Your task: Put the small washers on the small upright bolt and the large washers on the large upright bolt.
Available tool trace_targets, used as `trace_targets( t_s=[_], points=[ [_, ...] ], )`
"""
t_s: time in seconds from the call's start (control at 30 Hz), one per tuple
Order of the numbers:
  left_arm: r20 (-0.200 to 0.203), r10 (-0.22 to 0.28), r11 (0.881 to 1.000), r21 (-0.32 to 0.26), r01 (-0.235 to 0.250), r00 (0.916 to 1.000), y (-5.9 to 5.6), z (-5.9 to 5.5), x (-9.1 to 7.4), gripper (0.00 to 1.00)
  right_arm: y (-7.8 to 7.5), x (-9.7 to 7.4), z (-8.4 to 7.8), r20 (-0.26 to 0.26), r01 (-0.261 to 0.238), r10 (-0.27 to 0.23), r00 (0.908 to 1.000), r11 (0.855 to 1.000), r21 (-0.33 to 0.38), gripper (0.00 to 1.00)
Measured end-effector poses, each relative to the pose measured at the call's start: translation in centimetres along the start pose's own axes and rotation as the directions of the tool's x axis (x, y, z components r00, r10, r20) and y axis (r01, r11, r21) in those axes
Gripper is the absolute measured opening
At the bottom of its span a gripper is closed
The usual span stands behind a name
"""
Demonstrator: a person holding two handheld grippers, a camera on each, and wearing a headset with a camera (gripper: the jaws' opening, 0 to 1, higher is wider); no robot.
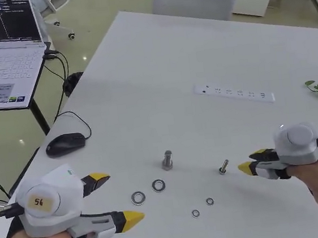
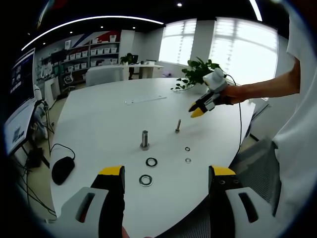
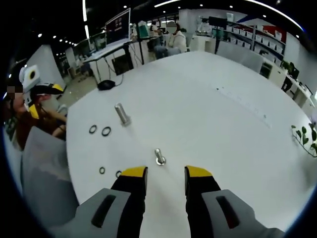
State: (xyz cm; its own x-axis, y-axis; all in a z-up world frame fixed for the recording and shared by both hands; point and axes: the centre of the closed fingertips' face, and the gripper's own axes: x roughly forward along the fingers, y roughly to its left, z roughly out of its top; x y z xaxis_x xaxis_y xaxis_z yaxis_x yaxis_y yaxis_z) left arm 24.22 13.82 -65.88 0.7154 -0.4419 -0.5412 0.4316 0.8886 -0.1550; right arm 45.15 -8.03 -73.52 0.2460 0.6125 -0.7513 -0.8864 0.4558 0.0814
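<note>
Fingers wide and empty on left gripper [image 1: 117, 196], a bit apart on right gripper [image 1: 251, 161]; go low, pinch edge of near big washer [image 1: 138, 198].

Pale grey left hand-held gripper [image 1: 116, 196] with orange "56" sticker [image 1: 38, 202], pale grey right hand-held gripper [image 1: 250, 161], yellow-tipped jaws, black cables [image 1: 0, 213]
</note>
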Motion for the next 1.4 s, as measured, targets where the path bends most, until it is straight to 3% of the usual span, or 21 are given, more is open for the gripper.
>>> trace_targets(
  t_s=[0.27, 0.7, 1.1, 1.4],
  points=[
    [-0.001, -0.002, 1.0, 0.0, 0.002, 1.0, 0.0, -0.1, 0.1, 0.68, 0.8, -0.4, -1.8, 0.002, -0.007, 0.007, 1.0, 1.0, 0.024, 0.31],
    [-0.005, -0.015, 1.0, 0.001, 0.015, 0.9999, -0.3, 0.0, 0.8, 0.68, 4.2, 0.4, -5.5, -0.032, -0.054, 0.055, 0.998, 0.997, 0.054, 0.31],
    [-0.026, -0.021, 1.0, 0.009, 0.021, 0.9995, -0.4, -0.4, 1.3, 0.68, 5.8, 1.2, -6.7, -0.063, -0.081, 0.084, 0.9945, 0.996, 0.04, 0.31],
    [-0.026, -0.018, 1.0, 0.011, 0.018, 0.9995, -0.2, -0.5, 1.5, 0.67, 7.1, 2.1, -6.5, -0.08, -0.107, 0.107, 0.991, 0.994, 0.015, 0.31]
  ],
)
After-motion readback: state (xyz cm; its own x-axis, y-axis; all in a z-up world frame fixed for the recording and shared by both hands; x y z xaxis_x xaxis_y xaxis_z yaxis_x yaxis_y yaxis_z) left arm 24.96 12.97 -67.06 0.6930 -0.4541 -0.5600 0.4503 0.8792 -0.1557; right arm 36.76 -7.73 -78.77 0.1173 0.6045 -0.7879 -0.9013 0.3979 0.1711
